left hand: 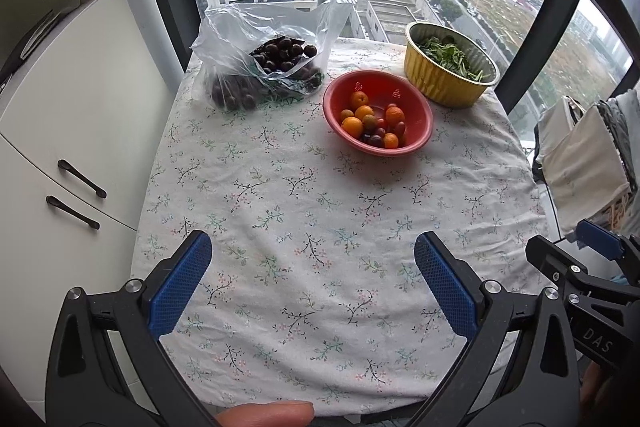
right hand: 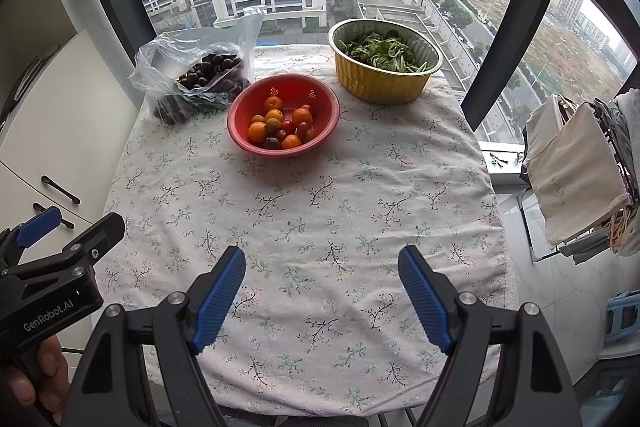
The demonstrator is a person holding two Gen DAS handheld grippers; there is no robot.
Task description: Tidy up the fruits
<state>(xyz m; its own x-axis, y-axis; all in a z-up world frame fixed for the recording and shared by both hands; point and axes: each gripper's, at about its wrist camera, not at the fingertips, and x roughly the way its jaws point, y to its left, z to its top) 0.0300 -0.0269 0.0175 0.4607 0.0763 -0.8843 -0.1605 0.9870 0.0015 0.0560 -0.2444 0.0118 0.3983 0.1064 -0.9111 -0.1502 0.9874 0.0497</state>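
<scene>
Three containers stand in a row along the far side of the floral tablecloth point(right hand: 312, 211). At the left, an open clear plastic bag point(left hand: 256, 47) holds dark round fruits, perhaps chestnuts or dark cherries. In the middle, just beside the bag, a red colander bowl point(left hand: 416, 115) holds small oranges point(left hand: 352, 126) mixed with dark red grapes or cherry tomatoes point(left hand: 376, 139). At the right, a gold foil bowl point(right hand: 380, 83) holds leafy greens.

Both claws hover over the near, bare part of the cloth, well apart from every container. The left gripper point(left hand: 312, 283) stands wide open with nothing between its blue pads; the right gripper point(right hand: 322, 291) is likewise wide and holds nothing.

This layout fits either fruit waiting to be sorted out of the mixed colander or fruit already gathered into it, so the step in hand cannot be settled. Any pick from the colander would call for a narrow, gentle pinch on one small, round, rolling fruit.
</scene>
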